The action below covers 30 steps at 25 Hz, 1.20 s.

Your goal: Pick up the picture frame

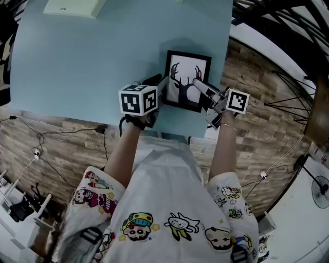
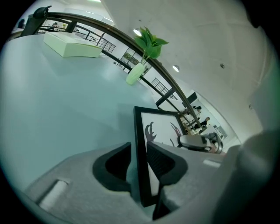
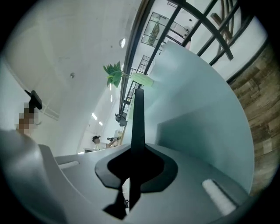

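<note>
The picture frame (image 1: 187, 77), black-rimmed with a dark deer silhouette on white, is over the front right part of the light blue table (image 1: 92, 61). My right gripper (image 1: 199, 86) is shut on its right side; in the right gripper view the frame (image 3: 138, 118) stands edge-on, clamped between the jaws (image 3: 136, 168). My left gripper (image 1: 162, 88) is at the frame's left side. In the left gripper view the frame's (image 2: 164, 127) left rim runs between the jaws (image 2: 139, 162), with a gap showing beside the left pad. The right gripper (image 2: 194, 142) shows beyond the frame.
A pale green box (image 1: 74, 6) lies at the table's far edge, also seen as the box (image 2: 72, 46). A small vase with a green plant (image 2: 138, 70) stands at the far side. The table's right edge (image 1: 226, 61) runs close to the frame, with wood floor (image 1: 257, 144) beyond.
</note>
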Available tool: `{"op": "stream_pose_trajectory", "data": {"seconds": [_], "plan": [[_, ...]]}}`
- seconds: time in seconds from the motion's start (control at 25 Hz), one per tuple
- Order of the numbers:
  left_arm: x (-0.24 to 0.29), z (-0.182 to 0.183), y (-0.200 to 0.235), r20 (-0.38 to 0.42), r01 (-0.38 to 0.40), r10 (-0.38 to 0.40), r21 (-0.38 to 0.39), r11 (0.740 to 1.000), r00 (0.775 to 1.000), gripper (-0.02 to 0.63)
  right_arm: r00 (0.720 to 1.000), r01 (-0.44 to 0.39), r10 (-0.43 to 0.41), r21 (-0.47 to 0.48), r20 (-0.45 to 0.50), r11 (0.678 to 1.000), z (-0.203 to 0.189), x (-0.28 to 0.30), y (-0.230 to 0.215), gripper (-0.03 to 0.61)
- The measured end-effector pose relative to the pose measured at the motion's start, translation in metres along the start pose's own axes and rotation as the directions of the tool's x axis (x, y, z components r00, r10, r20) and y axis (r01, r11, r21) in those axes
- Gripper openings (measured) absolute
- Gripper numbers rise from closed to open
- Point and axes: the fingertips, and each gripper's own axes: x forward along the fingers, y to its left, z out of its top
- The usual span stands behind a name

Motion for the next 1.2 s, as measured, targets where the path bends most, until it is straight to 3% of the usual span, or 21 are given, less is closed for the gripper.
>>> {"op": "stream_pose_trajectory", "data": {"seconds": [0.6,0.84,1.0,1.2], "plan": [[-0.036,0.038,-0.039,0.107,0.034,-0.047,0.116,0.993,0.993,0.106,0.994,0.044,-0.031,-0.133,0.1,0.99,0.022,-0.022,0.049,0.032],[-0.043,0.048,-0.076,0.154,0.037,-0.063,0.164,0.986,0.986,0.106,0.988,0.062,-0.033,-0.189,0.15,0.98,0.032,-0.056,0.069,0.032],[-0.062,0.06,-0.09,0.194,0.037,-0.081,0.22,0.975,0.978,0.106,0.981,0.098,-0.049,-0.256,0.189,0.962,0.033,-0.061,0.089,0.032],[-0.084,0.076,-0.106,0.241,0.033,-0.104,0.283,0.959,0.965,0.106,0.969,0.168,-0.083,-0.381,0.231,0.909,0.037,-0.066,0.114,0.032]]}}
